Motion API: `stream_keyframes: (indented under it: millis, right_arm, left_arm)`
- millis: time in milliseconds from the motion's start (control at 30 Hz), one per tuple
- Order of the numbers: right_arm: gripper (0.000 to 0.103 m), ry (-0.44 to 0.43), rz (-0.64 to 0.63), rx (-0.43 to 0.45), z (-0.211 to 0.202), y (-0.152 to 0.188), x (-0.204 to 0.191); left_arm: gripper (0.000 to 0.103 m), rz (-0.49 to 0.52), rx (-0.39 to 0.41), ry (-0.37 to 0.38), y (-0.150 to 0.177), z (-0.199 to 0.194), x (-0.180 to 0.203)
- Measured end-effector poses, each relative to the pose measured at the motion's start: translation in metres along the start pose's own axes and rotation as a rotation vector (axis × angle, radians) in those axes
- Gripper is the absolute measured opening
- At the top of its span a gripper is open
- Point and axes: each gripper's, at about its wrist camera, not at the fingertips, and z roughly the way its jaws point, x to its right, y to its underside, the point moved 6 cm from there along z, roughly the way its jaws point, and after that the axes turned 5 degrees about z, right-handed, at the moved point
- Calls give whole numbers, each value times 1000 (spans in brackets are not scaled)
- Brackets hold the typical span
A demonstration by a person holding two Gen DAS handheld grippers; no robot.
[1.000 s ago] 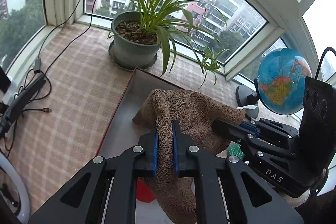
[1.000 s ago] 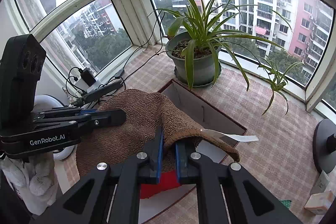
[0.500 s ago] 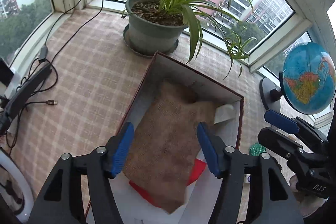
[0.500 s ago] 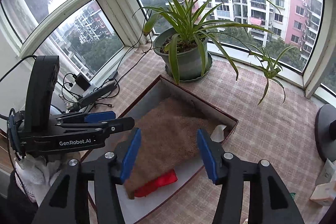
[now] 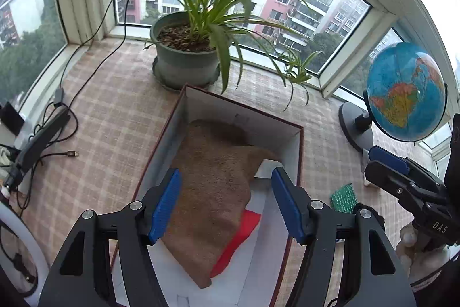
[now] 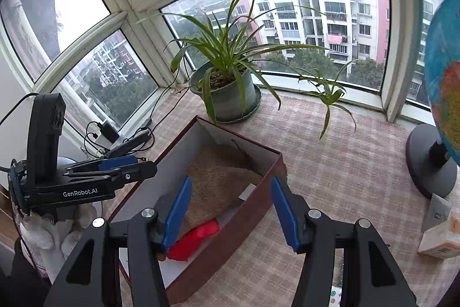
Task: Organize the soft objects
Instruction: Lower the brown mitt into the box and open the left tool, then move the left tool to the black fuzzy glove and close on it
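Towel (image 5: 212, 177): brown, plain. Cloth (image 5: 238, 238) under its near edge: red. Box (image 5: 299, 151): dark red outside, white inside. Mat (image 5: 115, 111): pink-beige check. Plant pot (image 5: 184, 62): grey-green; leaves (image 5: 221, 19) green. Globe (image 5: 405, 91), far right: blue, yellow-orange land. Gripper pads (image 5: 165, 203): blue; frames black

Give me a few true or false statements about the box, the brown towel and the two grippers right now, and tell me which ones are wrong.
1. The brown towel lies inside the box. True.
2. The left gripper is clamped on the towel. False: its jaws stand open above it, holding nothing.
3. A red cloth shows from under the towel. True.
4. The right gripper holds the red cloth. False: it is open and empty.
5. The potted plant stands inside the box. False: it stands beyond the box, by the window.
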Motion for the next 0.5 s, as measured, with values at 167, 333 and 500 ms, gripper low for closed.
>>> stream_keyframes:
  millis: [167,333,500]
  right_arm:
    - [54,43,-10,72,-45,13,26]
    - [60,92,-5,123,-96,34,60]
    - [70,127,79,181,-149,56,110]
  left_arm:
    - [65,70,41,14,7,-17,32]
    - [65,108,59,80,17,-28,65]
    - [65,182,47,138,34,-27,106]
